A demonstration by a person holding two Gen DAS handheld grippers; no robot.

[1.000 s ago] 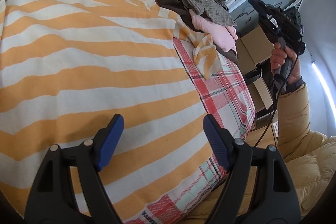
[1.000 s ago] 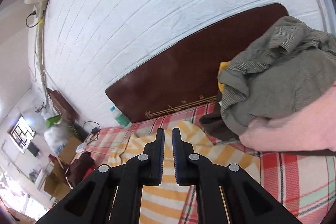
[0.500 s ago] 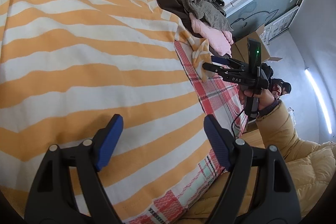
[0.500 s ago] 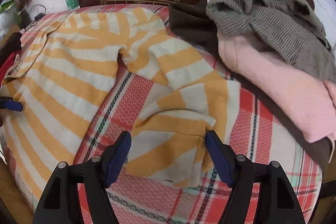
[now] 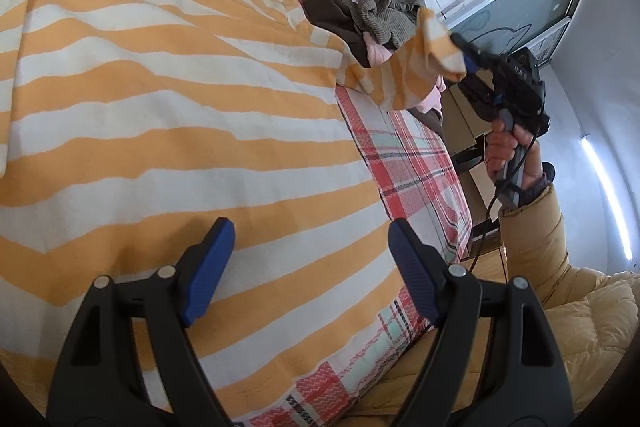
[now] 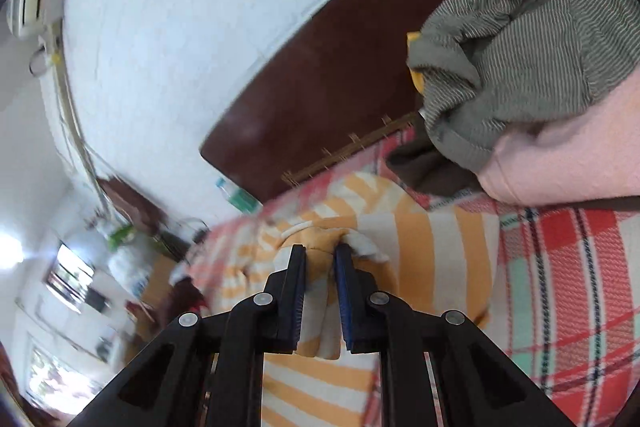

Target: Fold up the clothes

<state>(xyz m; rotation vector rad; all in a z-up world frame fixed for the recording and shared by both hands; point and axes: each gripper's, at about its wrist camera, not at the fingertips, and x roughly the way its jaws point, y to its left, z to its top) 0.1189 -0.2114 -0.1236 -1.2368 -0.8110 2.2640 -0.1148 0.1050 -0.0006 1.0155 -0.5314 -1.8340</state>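
An orange and white striped shirt (image 5: 160,115) lies spread flat on the plaid bed sheet (image 5: 412,163). My left gripper (image 5: 310,263) is open and hovers just above the shirt's near hem, holding nothing. My right gripper (image 6: 320,255) is shut on the shirt's sleeve (image 6: 320,291) and holds its end lifted off the bed. In the left wrist view the right gripper (image 5: 466,61) shows at the right with the sleeve (image 5: 416,75) hanging from it, in front of the clothes pile.
A pile of clothes, with a grey-green striped garment (image 6: 528,27), a pink one (image 6: 568,155) and a dark brown one (image 5: 332,11), sits at the head of the bed. A dark wooden headboard (image 6: 340,75) stands behind. Cardboard boxes (image 5: 460,115) stand beside the bed.
My right gripper has shut on the sleeve end that lay between its open jaws and raised it off the bed. My left gripper stays open over the hem.
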